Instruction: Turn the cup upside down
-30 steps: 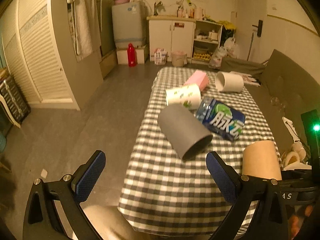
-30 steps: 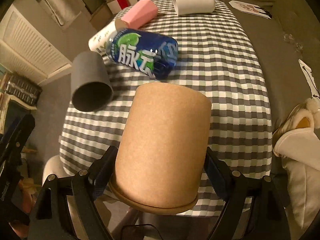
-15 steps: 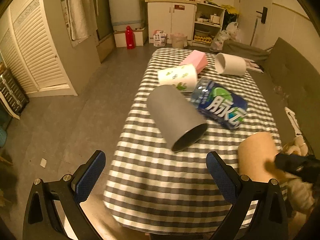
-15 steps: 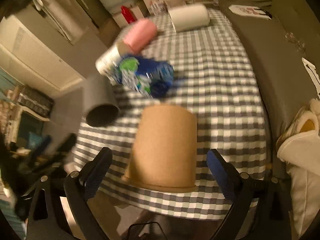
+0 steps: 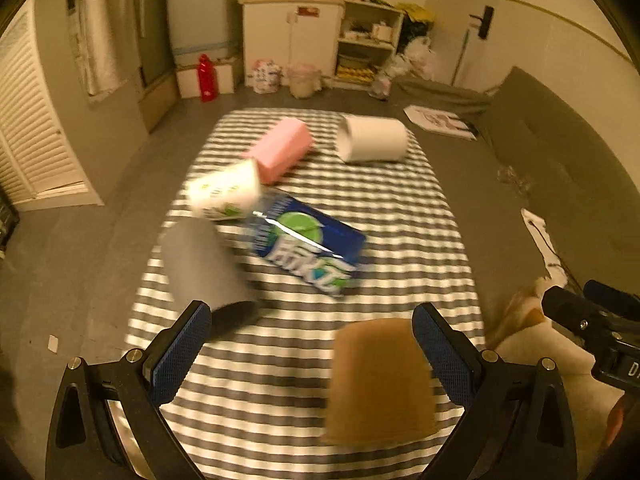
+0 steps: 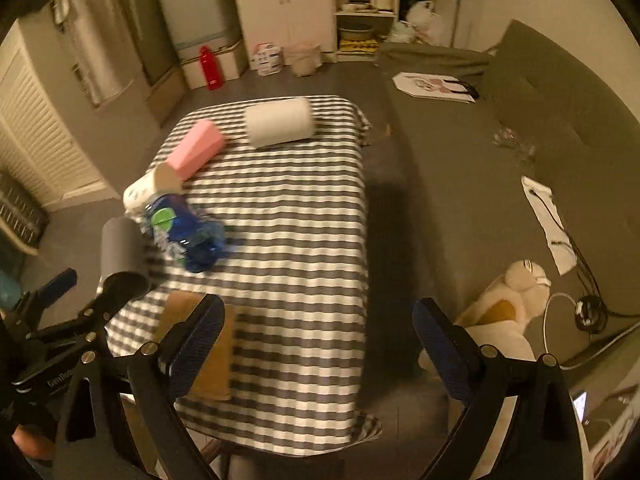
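Observation:
A brown paper cup (image 5: 378, 380) stands mouth down on the checked table (image 5: 400, 216) near its front edge; it also shows in the right wrist view (image 6: 214, 356), partly behind a finger. My left gripper (image 5: 312, 356) is open and empty, with the cup just inside its right finger (image 5: 440, 348). My right gripper (image 6: 316, 348) is open and empty, off to the right of the cup, above the table's right edge.
On the table lie a grey cup (image 5: 204, 268) on its side, a blue drink pack (image 5: 308, 244), a white printed cup (image 5: 226, 192), a pink box (image 5: 280, 148) and a white cup (image 5: 372, 138). A sofa (image 6: 560, 128) and plush toy (image 6: 508, 300) are to the right.
My right gripper opened, let go of the brown cup and drew back to the right. The cup now stands alone, mouth down. My left gripper moved right, toward the cup.

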`<state>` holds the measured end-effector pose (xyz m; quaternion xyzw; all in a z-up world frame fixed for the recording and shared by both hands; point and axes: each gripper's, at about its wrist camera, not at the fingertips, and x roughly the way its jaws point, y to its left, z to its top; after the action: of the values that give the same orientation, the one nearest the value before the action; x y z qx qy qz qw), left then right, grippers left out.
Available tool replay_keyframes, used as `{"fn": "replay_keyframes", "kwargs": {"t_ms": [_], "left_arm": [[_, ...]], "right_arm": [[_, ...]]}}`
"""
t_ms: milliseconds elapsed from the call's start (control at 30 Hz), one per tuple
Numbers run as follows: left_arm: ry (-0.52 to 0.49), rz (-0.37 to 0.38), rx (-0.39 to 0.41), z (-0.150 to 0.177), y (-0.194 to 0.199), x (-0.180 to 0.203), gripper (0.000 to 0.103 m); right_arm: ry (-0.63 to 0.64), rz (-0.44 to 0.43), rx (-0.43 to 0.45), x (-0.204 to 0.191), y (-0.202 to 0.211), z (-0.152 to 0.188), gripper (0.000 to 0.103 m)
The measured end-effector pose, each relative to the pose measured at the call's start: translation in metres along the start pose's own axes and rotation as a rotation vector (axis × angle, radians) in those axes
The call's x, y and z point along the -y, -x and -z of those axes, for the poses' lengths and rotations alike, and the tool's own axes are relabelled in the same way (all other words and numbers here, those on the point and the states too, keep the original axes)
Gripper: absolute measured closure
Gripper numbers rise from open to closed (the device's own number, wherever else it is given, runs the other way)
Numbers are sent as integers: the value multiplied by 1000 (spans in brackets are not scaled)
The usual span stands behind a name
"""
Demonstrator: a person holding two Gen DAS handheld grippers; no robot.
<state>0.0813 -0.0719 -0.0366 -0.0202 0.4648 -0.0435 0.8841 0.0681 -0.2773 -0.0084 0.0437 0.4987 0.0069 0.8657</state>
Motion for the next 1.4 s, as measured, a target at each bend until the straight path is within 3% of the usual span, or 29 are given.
{"fn": "replay_keyframes", "kwargs": {"t_ms": [333,533,567,633,667,700,1133,1400], "left_arm": [[-28,66,-203,6,-59,35,0],[-61,122,-266,14,-71,41,2],[-63,128,-265,14,-71,42,2],[-74,135,-261,13,-72,42,12],[-80,136,-264,12,-70,42,25],[-84,134,-265,11,-70,41,29],[-117,99,-89,-9,-28,36,29],[-150,95,-14,11,-11,37,29]], "right_arm": [[-54,4,5,20,-2,-2,7],[-48,-8,-9,18,-6,1,7],[-49,-8,-9,18,-6,1,7],[-51,-11,-10,18,-7,2,7],[-51,-14,-13,17,-8,2,7],[-50,-16,-17,17,-9,3,7],[-58,4,3,16,-9,10,7],[-52,15,7,16,-10,11,7]]}}
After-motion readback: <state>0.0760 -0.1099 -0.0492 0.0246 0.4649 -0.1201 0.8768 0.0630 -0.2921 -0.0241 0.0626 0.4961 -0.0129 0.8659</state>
